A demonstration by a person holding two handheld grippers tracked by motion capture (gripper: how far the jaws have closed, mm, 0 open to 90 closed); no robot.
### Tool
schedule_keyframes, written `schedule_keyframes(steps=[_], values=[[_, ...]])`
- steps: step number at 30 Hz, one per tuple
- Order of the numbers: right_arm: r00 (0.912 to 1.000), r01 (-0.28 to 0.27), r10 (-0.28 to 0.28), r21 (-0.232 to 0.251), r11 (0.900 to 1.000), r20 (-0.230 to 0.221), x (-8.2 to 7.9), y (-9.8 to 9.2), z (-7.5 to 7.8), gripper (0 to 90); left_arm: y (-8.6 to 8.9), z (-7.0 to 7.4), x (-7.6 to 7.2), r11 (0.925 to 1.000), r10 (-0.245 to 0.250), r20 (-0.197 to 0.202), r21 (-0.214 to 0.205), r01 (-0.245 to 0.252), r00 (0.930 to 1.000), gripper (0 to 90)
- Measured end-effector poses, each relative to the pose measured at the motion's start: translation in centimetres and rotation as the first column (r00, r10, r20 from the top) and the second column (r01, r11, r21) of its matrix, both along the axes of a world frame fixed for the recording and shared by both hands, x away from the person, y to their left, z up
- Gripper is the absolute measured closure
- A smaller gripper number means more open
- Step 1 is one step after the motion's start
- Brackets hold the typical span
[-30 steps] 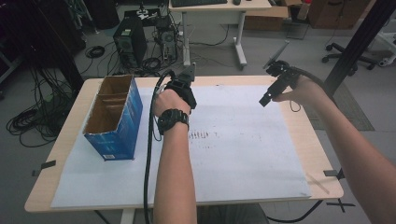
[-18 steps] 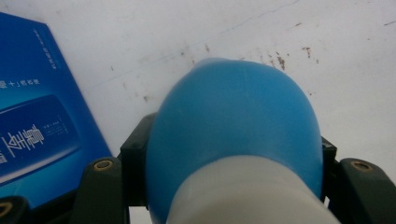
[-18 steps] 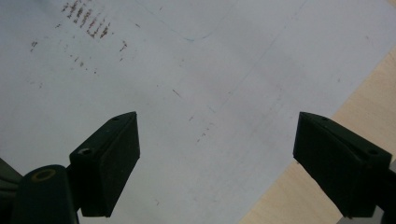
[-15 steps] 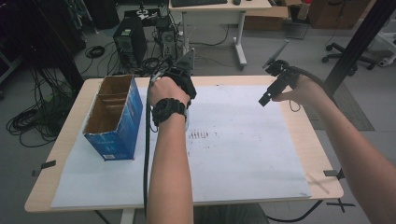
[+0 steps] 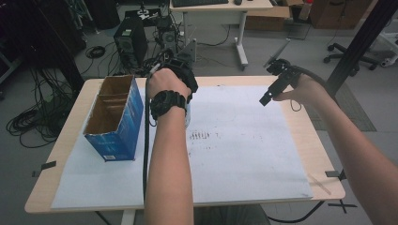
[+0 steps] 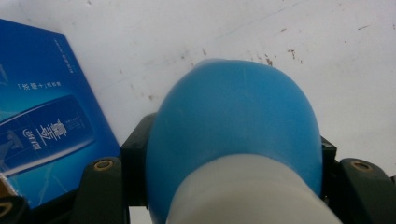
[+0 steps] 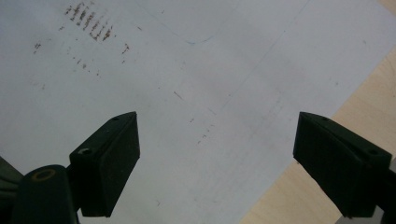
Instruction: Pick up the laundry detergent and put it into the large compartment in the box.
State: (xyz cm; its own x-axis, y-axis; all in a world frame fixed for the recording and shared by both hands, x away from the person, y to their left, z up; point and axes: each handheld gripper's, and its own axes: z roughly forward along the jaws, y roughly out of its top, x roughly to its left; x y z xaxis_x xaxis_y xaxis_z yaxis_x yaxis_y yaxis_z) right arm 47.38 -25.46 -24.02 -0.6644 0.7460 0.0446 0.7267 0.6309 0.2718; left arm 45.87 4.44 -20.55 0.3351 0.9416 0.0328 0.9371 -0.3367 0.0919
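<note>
My left gripper (image 6: 233, 191) is shut on a rounded object (image 6: 233, 121), blue at its far end and white nearer the jaws; the black jaws press on both its sides. In the high view the left hand and its gripper (image 5: 180, 75) hang above the paper just right of the blue box (image 5: 115, 117), and a pale part of the object (image 5: 188, 116) shows under the wrist. The box's printed side (image 6: 42, 126) lies close by at the left. My right gripper (image 5: 266, 99) is held above the paper's right part, jaws wide open (image 7: 217, 158) with nothing between them.
The open-topped blue box has cardboard dividers inside and stands on the left of the white paper sheet (image 5: 234, 154), which covers most of the wooden table (image 5: 309, 140). Ink marks (image 5: 202, 136) dot the sheet's middle. Cables and computer towers sit on the floor beyond.
My left hand has risen with the blue and white object still gripped, drifting a little toward the far edge. The right gripper has kept its place.
</note>
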Motion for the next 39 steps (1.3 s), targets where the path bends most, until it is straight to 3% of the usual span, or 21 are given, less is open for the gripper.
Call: schedule_keyframes(steps=[39], values=[[1.0,-0.004,0.004,0.005,1.0,0.002,0.1,0.2,-0.1,14.5,0.4,5.9,-0.6,0.9999,0.004,0.029,-0.015,-0.003,0.9996,38.4]])
